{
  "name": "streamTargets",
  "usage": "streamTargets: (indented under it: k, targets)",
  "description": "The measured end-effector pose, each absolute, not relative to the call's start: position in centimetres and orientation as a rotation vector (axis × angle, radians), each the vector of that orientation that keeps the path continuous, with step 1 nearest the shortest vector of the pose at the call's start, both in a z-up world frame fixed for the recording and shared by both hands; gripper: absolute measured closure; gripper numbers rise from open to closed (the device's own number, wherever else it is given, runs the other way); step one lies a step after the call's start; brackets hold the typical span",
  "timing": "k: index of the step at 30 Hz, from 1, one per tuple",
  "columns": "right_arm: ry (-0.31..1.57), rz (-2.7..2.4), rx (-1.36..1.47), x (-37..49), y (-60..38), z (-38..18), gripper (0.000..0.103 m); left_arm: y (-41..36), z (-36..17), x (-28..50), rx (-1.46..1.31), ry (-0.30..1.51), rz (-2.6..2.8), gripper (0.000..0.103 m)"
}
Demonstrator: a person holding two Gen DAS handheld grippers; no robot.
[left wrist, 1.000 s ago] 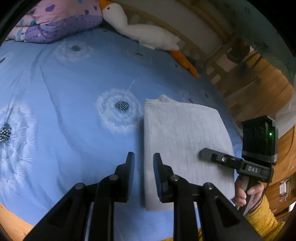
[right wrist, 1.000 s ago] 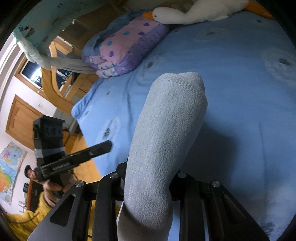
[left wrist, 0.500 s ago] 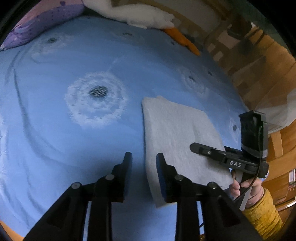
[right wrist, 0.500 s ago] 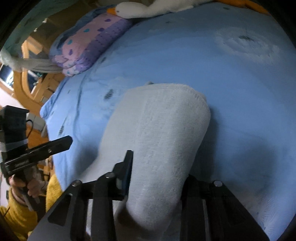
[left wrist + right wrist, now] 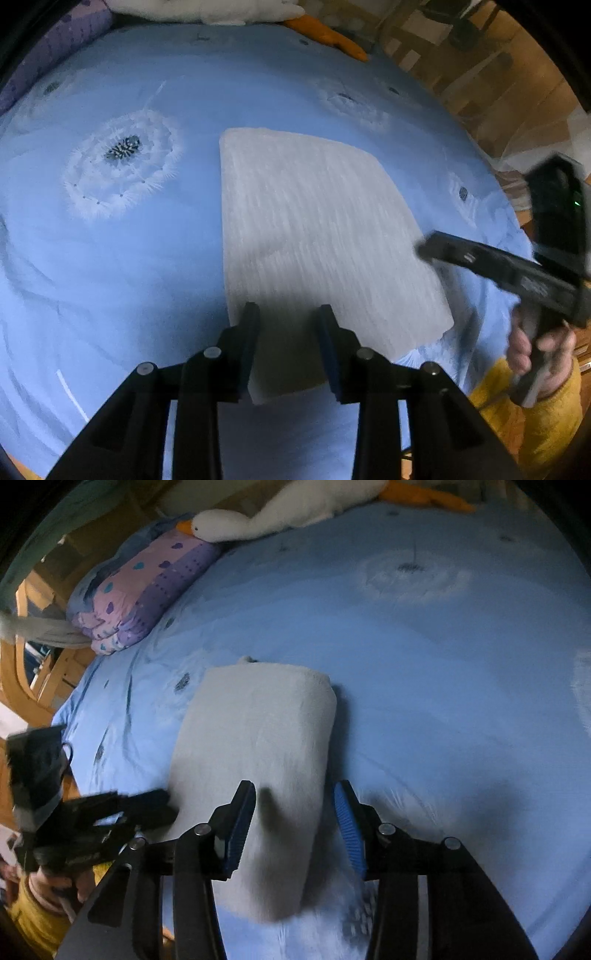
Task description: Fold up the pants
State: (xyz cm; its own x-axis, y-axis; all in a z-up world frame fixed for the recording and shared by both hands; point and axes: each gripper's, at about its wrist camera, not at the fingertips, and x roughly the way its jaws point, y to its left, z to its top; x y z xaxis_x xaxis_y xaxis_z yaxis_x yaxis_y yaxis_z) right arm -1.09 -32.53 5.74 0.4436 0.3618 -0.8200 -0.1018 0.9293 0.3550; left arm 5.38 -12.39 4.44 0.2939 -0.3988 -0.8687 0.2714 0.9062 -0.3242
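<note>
My left gripper [image 5: 288, 325] spread wide over the folded grey pants [image 5: 314, 236], my right gripper [image 5: 295, 812] also parted, gripping nothing, pants flat on the blue dandelion-print bedsheet [image 5: 443, 686], purple pillow [image 5: 144, 590], plush goose [image 5: 273, 513], wooden bed frame [image 5: 26, 686] behind.

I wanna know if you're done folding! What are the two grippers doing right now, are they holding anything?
Left gripper: open, holding nothing, above the near edge of the folded pants.
Right gripper: open, holding nothing, pants between its fingers.
</note>
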Motion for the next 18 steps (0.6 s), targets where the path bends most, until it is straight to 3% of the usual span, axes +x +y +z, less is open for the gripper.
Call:
streamTargets:
  k: [7, 11, 18]
  targets:
    - [1.122, 0.278, 0.267, -4.8, -31.7, 3.1, 0.059, -12.9, 4.2, 4.7, -0.073, 1.183, -0.400, 0.064]
    - [1.119, 0.228, 0.290, -5.4, -31.8, 1.0, 0.059, -12.9, 3.5, 4.2, -0.035, 1.160, -0.368, 0.046]
    - [1.098, 0.190, 0.316, -6.5, -32.0, 1.6, 0.057, -11.8, 2.8, 4.0, -0.133, 1.169, -0.340, 0.037]
